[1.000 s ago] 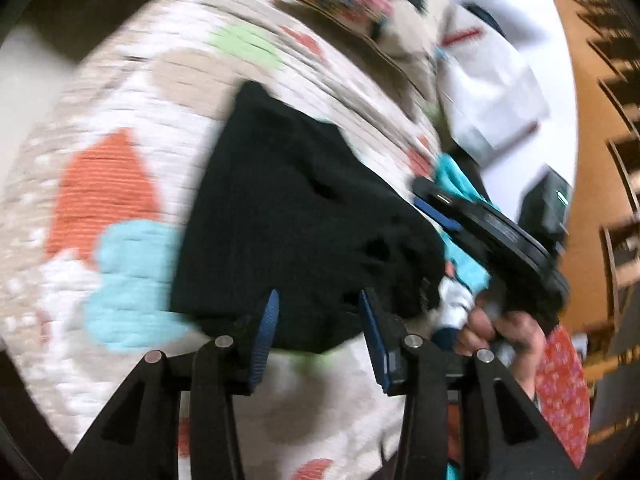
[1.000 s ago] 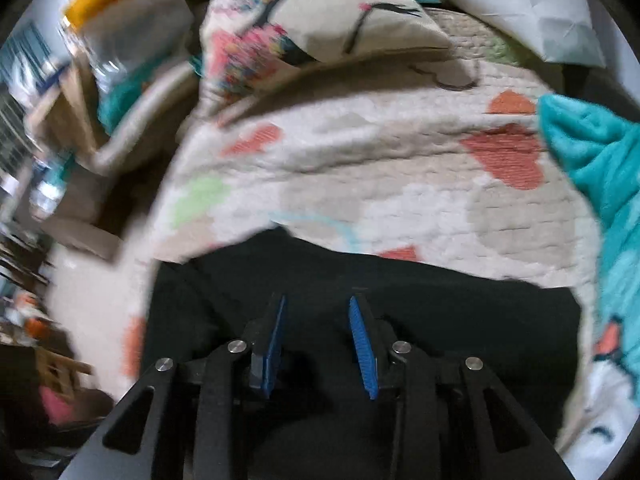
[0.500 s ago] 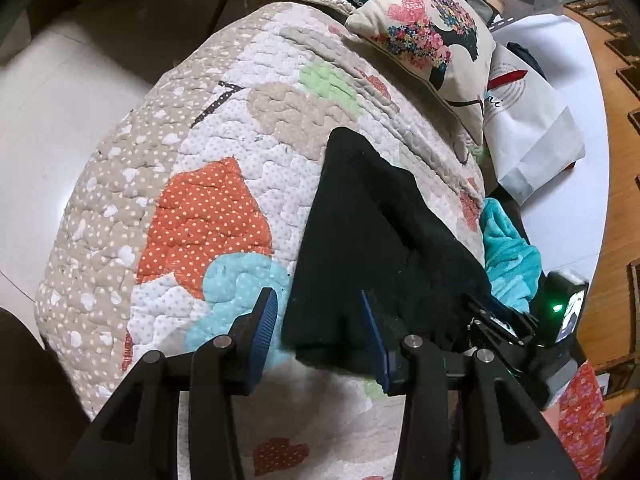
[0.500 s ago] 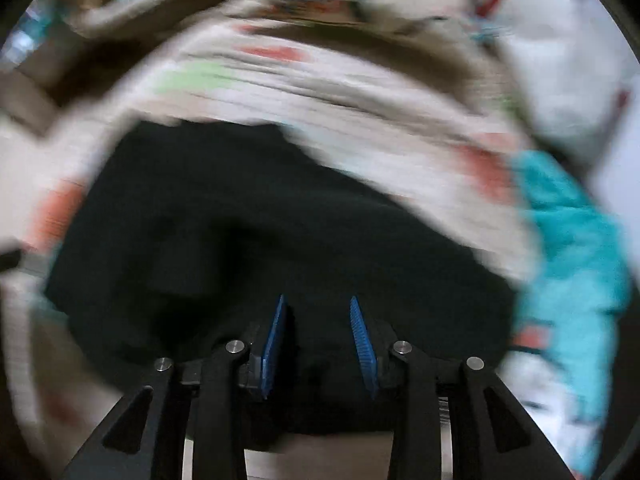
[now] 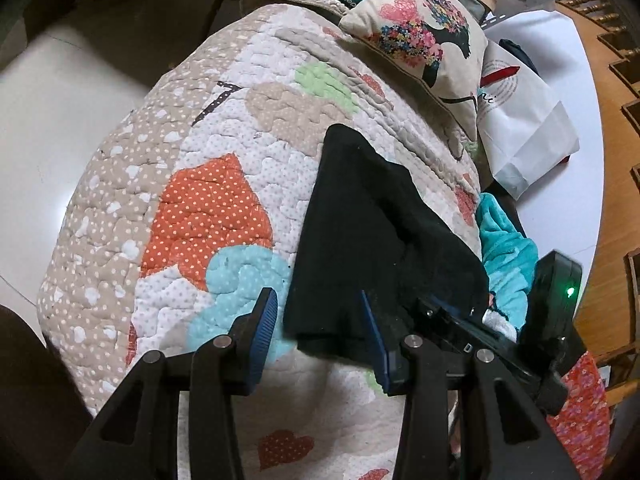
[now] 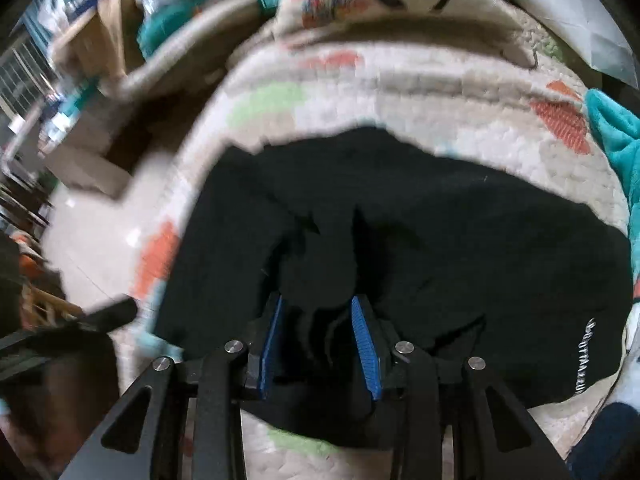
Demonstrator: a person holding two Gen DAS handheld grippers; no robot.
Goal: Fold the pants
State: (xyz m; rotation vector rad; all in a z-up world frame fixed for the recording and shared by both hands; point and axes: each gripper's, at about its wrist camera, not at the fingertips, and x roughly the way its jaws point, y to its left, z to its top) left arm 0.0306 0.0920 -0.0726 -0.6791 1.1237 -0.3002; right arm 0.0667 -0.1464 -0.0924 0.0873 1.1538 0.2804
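Black pants (image 5: 360,232) on quilt (image 5: 208,208), folded; right gripper (image 6: 318,336) closed on bunched fabric, view blurred; left gripper (image 5: 320,332) fingers parted, hem corner between, contact unclear; cushion (image 5: 424,36) at 1 o'clock

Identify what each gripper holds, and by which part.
Right gripper pinches a raised fold of the black pants near their near edge. Left gripper straddles a pants corner without gripping.

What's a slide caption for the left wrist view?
Open left gripper over the corner of black pants on a patchwork quilt.
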